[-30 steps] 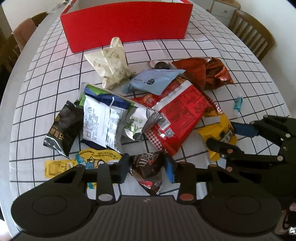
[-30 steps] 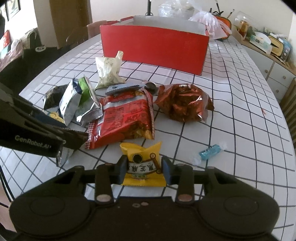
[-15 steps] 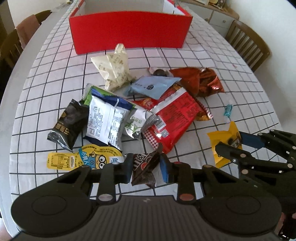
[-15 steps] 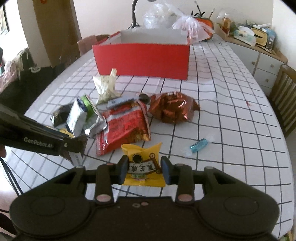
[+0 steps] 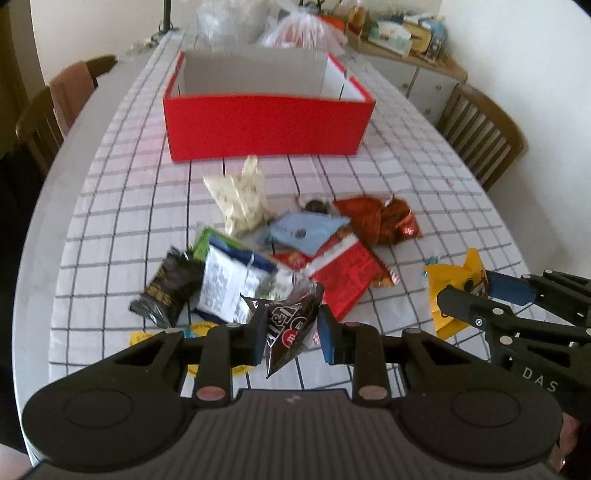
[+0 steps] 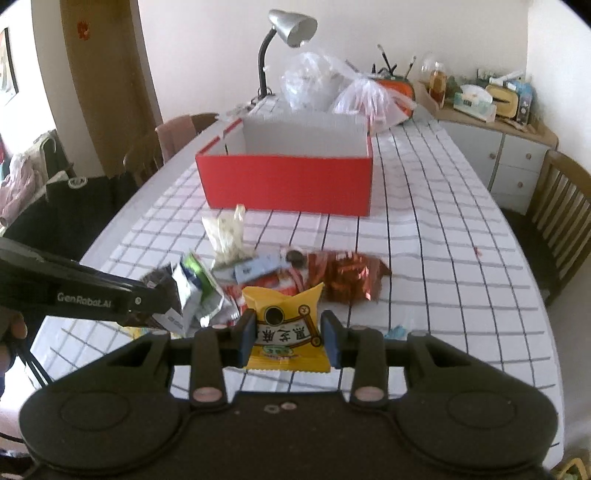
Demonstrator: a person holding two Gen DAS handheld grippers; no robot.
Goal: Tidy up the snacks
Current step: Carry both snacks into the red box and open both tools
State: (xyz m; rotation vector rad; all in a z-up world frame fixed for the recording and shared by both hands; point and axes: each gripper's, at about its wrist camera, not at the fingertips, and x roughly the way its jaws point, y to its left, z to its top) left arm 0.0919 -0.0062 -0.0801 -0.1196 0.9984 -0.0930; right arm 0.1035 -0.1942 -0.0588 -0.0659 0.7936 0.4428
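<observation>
Behind yellow packet (image 6: 287,328), blue candy (image 6: 398,331) half-hidden

White walls, wooden chairs (image 6: 563,218), a grey cabinet (image 6: 506,162) and desk lamp (image 6: 284,40).

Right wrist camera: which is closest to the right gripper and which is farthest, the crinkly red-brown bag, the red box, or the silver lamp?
1. Crinkly red-brown bag, just ahead, slightly right.
2. Red box, mid-table.
3. Silver lamp, behind the box, at the wall.
</observation>
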